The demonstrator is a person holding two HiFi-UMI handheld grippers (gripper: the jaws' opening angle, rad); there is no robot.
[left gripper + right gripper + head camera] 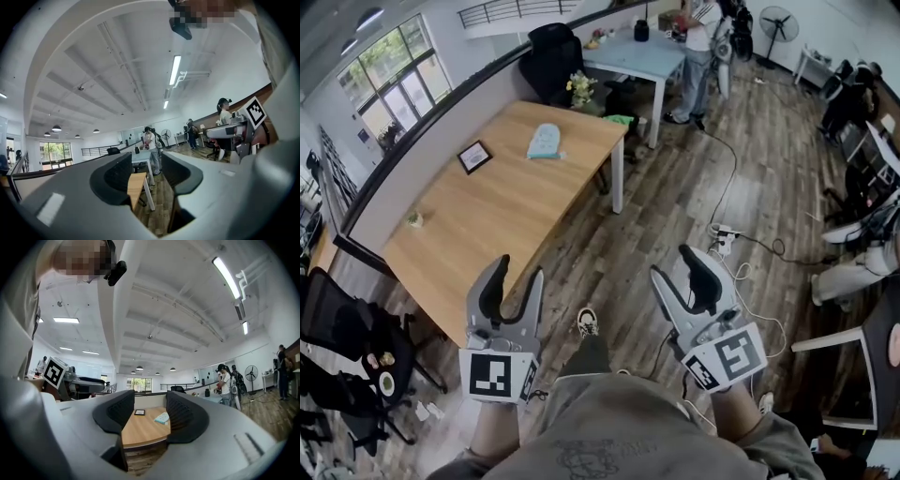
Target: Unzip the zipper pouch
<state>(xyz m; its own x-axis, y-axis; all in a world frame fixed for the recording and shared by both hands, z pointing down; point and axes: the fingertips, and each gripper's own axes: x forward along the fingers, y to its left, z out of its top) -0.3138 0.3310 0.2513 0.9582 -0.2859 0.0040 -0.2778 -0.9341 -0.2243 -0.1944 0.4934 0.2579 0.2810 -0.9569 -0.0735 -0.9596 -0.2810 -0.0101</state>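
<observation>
A light blue zipper pouch (pixel 546 141) lies on the far part of a wooden table (pixel 506 211), and shows small between the jaws in the right gripper view (pixel 162 417). My left gripper (pixel 517 281) hangs over the floor by the table's near edge, jaws apart and empty. The right gripper (pixel 673 262) is held over the wood floor to the right, also open with nothing in it. Both are far from the pouch. In the left gripper view only a corner of the table (pixel 137 185) appears between the open jaws.
A black picture frame (pixel 474 156) and a small pot (pixel 414 218) sit on the table. A black chair (pixel 337 330) stands at the left, cables (pixel 741 246) run over the floor on the right. A person (pixel 698 56) stands by a blue table (pixel 637 54) at the back.
</observation>
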